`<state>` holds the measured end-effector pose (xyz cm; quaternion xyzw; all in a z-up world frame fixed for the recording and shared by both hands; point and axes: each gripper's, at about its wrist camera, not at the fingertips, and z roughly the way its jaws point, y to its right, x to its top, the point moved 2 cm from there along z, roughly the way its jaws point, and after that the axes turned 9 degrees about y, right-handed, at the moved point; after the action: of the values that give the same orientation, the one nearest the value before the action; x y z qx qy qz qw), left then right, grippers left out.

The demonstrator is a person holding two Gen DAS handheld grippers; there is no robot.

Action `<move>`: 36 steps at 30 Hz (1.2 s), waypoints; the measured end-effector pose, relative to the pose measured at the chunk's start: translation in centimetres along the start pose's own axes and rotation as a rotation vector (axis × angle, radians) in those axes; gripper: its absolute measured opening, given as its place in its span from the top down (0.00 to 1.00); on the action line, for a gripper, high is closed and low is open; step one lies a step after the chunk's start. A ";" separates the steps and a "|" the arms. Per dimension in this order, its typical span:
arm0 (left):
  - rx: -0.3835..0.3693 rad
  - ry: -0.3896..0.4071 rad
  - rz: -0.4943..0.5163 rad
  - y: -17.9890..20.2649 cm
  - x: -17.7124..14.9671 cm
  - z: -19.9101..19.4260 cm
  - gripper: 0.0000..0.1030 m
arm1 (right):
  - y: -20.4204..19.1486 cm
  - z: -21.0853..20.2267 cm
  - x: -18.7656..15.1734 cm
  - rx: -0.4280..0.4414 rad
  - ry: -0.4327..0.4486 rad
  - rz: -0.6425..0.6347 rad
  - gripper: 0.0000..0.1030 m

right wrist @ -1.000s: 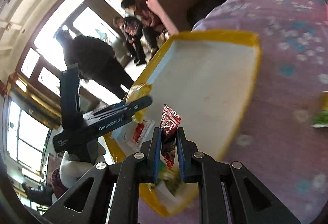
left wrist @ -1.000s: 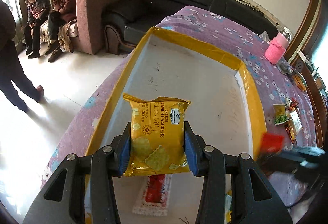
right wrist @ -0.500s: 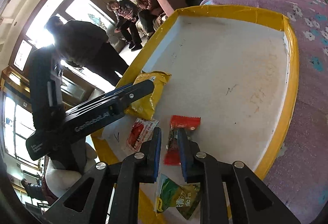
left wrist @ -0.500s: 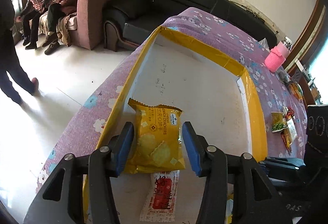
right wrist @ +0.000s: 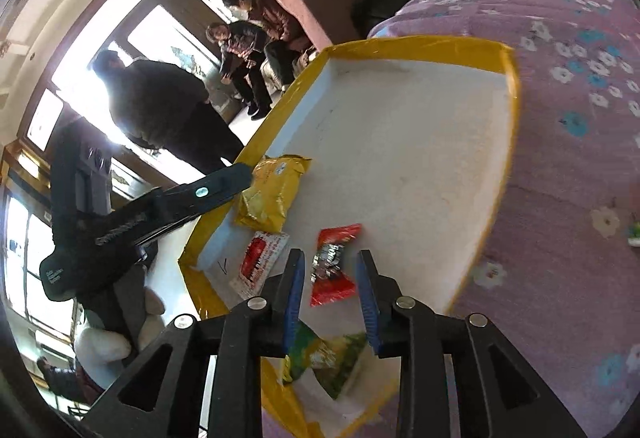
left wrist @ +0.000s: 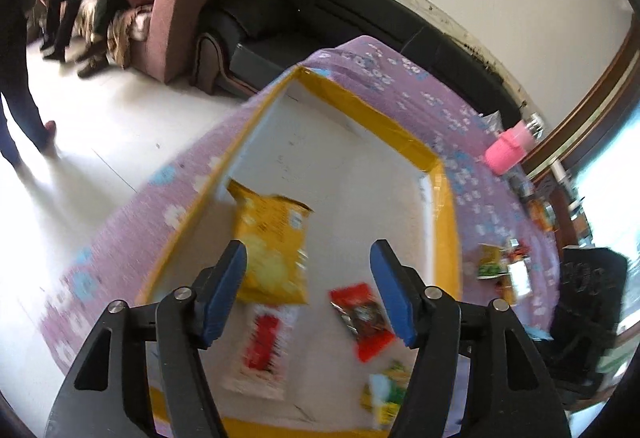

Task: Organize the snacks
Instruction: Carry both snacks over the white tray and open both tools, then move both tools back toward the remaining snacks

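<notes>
I have both packets down in the tray (right wrist: 400,49), the yellow-rimmed white one on the purple-clothed counter (right wrist: 560,85). My left hand-held gripper (left wrist: 308,290) has its jaws opening, wide apart with nothing pressed between them; the yellow cracker pack (left wrist: 272,250) lies flat by the tray's left rim, just ahead of the left pad. My right hand-held gripper (right wrist: 330,294) is opening too; the red packet (right wrist: 334,266) lies on the tray floor between its pads, apparently free. A red-and-white sachet (right wrist: 260,262) and a green pack (right wrist: 324,362) lie nearer me. I judge the snacks are being lined up along the near end, so the far floor stays free for the loose snacks (left wrist: 500,266) waiting outside.
</notes>
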<state>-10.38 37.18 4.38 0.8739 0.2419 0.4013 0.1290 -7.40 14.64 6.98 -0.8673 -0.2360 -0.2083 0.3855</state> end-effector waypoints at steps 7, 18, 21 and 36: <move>-0.155 0.022 -0.068 3.4 -2.8 -2.4 0.33 | 3.6 -3.7 -1.1 0.001 0.048 0.054 0.70; -0.220 0.018 0.117 10.7 -5.8 -3.3 0.30 | 15.0 -16.0 0.2 -0.200 0.309 0.225 0.66; -0.233 -0.018 0.145 11.8 -6.6 -2.4 0.30 | 18.2 -18.0 0.2 -0.347 0.342 0.231 0.66; -0.220 -0.055 0.166 12.5 -8.1 -1.1 0.30 | 20.2 -14.6 0.7 -0.418 0.284 0.107 0.63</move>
<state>-11.76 22.34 5.11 0.8823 0.1195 0.4106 0.1968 2.05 -8.34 4.80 -0.9015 -0.0849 -0.3517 0.2376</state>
